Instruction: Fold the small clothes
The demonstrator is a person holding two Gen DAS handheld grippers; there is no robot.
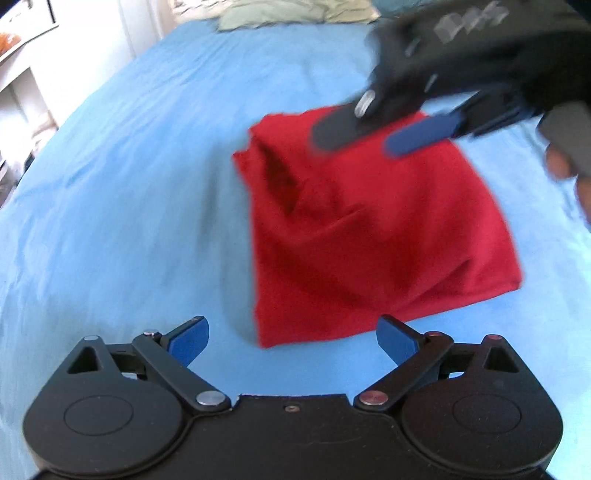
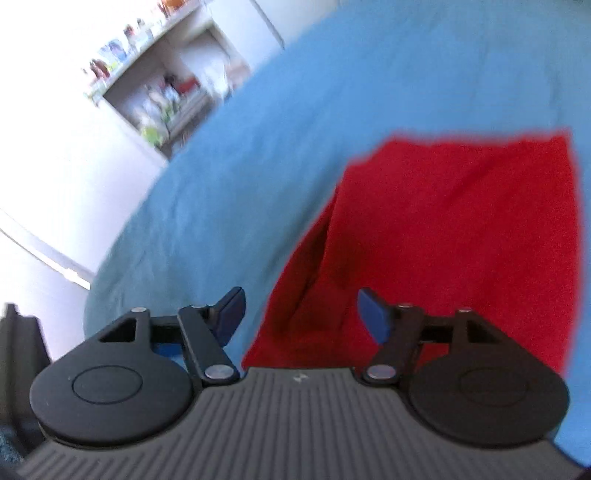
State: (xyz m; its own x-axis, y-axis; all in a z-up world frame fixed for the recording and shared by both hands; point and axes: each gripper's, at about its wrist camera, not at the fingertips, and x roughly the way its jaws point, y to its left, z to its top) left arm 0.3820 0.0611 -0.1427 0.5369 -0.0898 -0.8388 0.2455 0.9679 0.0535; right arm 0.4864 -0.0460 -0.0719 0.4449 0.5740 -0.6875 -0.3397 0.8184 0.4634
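Note:
A red garment lies folded into a rough rectangle on the blue bedsheet. My left gripper is open just short of the garment's near edge, with nothing between its blue pads. The right gripper hovers over the garment's far side in the left wrist view, open, its blue pad above the cloth. In the right wrist view the right gripper stands open over the red garment, whose left edge lies between the spread fingers, and it grips nothing.
A pale green pile of cloth lies at the far end of the bed. White furniture and shelves with small items stand beyond the bed's left edge. Fingers of a person's hand show at the right.

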